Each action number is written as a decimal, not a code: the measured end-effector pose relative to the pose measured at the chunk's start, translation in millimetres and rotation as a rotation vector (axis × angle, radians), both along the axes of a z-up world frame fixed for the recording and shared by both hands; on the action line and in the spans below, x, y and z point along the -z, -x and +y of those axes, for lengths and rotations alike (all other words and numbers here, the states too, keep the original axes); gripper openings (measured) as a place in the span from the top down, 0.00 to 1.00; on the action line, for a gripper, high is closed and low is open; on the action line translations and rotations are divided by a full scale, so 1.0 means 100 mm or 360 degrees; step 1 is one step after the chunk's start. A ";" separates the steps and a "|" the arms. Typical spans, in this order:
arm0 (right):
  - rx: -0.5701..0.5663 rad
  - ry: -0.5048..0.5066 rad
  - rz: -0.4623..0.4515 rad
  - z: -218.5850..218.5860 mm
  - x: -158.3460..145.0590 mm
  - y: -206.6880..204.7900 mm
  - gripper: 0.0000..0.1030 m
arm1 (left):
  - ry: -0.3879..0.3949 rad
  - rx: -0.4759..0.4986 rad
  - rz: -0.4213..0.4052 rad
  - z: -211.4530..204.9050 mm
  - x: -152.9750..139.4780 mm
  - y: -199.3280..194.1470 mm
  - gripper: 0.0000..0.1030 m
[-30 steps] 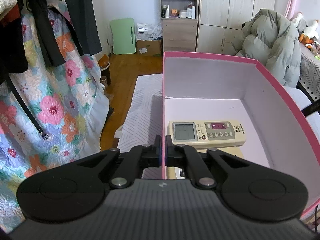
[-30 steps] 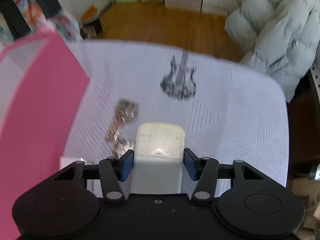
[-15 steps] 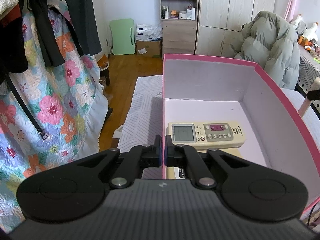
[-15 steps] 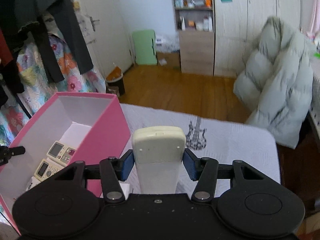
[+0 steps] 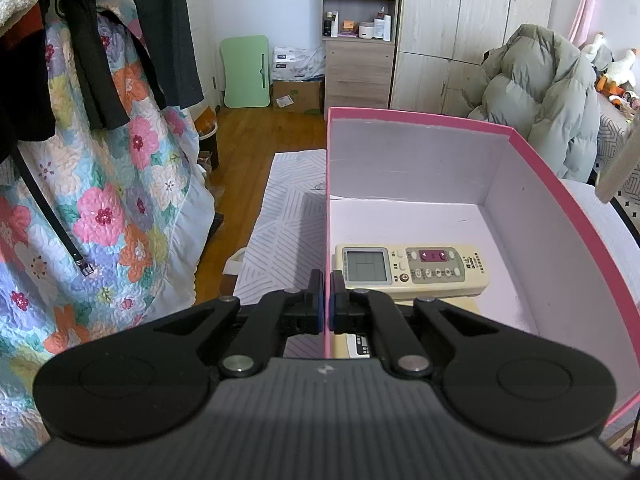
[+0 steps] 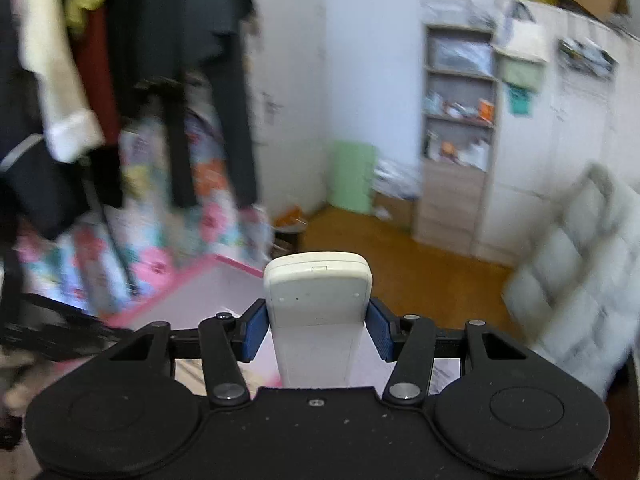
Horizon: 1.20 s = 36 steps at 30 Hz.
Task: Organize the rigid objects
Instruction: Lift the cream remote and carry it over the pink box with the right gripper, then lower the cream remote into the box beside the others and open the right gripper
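Two grips: our left gripper (image 5: 325, 307) pinches the pink box (image 5: 400, 117) wall, remote (image 5: 412, 270) already inside. Our right gripper (image 6: 316, 330) clamps a white remote (image 6: 318, 308) above the rim; risk we clip the wall or drop it on the other

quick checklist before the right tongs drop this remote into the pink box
1. Right tongs clamp the cream remote on both sides: ok.
2. Left tongs pinch the pink box wall, steadying it: ok.
3. Free floor in the box beyond the remote with a screen: ok.
4. Second remote partly hidden under the tongs, its exact spot: cannot tell.
5. Held remote lined up over the box opening: not ok, right wrist view shows it beyond the rim.
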State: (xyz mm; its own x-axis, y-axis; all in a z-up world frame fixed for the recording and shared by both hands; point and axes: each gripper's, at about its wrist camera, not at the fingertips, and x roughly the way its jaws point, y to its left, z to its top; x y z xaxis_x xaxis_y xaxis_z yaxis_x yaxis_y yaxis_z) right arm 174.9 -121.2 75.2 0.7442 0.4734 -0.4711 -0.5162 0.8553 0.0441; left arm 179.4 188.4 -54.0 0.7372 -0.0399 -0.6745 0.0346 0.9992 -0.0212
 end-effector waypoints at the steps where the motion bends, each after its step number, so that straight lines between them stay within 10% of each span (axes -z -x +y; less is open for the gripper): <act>1: -0.0053 -0.0025 -0.0007 0.06 -0.03 0.01 0.43 | 0.0004 0.0000 0.0001 0.00 0.00 0.00 0.98; 12: -0.0321 0.0199 0.0225 0.92 0.57 -0.42 0.44 | 0.0030 0.0012 0.0003 0.02 0.00 -0.01 0.97; 19: -0.0287 0.0400 0.0061 1.16 0.80 -0.81 0.44 | 0.0038 0.0022 0.0000 0.03 0.01 0.00 0.97; 36: -0.0082 0.0834 0.0034 1.29 0.99 -0.32 0.44 | 0.0065 0.0031 0.0003 0.07 0.01 0.00 0.96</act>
